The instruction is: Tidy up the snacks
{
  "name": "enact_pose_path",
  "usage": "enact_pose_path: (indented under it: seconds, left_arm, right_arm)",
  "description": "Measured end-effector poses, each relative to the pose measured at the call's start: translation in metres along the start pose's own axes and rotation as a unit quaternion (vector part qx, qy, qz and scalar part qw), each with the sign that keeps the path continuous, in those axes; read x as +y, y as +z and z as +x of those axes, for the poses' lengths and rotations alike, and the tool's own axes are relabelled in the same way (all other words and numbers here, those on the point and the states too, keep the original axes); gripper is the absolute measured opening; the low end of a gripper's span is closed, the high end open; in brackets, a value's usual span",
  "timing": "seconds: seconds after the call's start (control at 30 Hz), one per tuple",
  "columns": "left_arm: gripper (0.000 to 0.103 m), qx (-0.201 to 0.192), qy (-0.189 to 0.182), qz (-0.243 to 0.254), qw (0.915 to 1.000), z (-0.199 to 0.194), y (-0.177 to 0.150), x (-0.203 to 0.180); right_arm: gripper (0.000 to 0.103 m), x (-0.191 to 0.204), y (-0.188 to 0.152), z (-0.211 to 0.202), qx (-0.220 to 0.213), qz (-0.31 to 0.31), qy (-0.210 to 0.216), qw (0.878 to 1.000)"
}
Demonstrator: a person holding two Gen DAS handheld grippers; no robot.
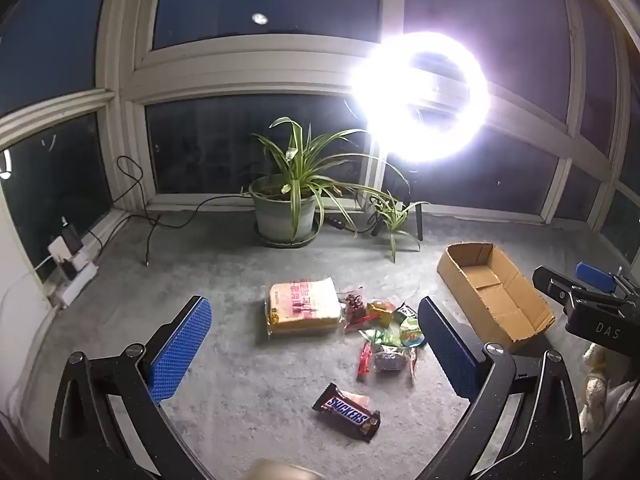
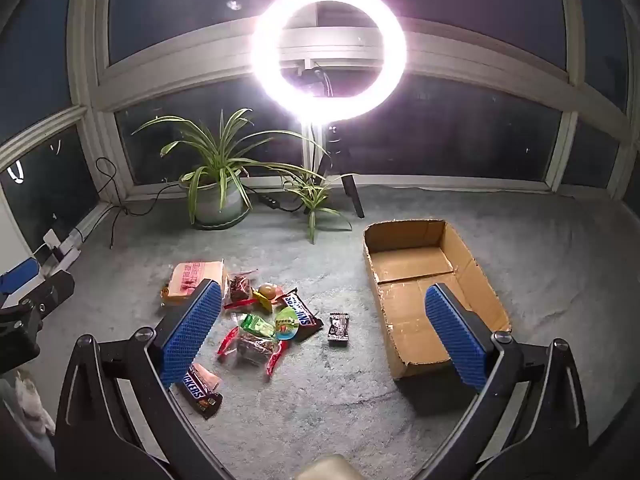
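Several snacks lie on the grey carpet. A Snickers bar [image 1: 347,412] lies nearest, also in the right wrist view [image 2: 199,390]. A large orange bread pack [image 1: 303,309] lies behind it, with a heap of small sweets [image 1: 387,332] to its right. The right wrist view shows a second Snickers [image 2: 303,312] in the heap and a small black-and-white packet [image 2: 338,327] apart from it. An open cardboard box [image 2: 430,292] stands to the right, with nothing in it. My left gripper [image 1: 316,356] is open above the snacks. My right gripper [image 2: 324,336] is open between heap and box.
A potted spider plant [image 1: 286,208] and a smaller plant [image 1: 394,216] stand by the window. A bright ring light [image 2: 330,50] stands on a tripod behind. Cables and a power strip [image 1: 74,276] lie at the left wall.
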State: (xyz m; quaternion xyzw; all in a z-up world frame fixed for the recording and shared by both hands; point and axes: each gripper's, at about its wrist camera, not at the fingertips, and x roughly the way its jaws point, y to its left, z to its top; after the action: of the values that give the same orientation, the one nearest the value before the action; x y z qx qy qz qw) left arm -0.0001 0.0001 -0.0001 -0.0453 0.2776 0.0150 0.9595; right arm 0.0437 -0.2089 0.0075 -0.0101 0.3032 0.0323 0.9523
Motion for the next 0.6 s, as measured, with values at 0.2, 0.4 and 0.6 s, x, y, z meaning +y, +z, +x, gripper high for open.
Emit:
enact_pose_path:
  seconds: [0.2,0.4,0.6]
  left_arm:
    - [0.102,-0.004,0.01,0.009,0.9999,-0.0027,-0.0047,-0.0066]
    - [0.102,0.003,-0.001,-0.003,1.0,-0.0011,-0.004,0.0012]
    - [0.102,0.007,-0.003,-0.003,1.0,0.0002,-0.0032,0.0007]
  right_arm:
    - [0.103,-0.0003,-0.0016,0.0006,0.006,0.005,0.004,1.0]
    - [0.103,-0.001,-0.0001,0.0011,0.004,0.006,0.001,1.0]
    - [0.103,-0.0001,-0.0046,0.0033,0.007,0.006,0.001,1.0]
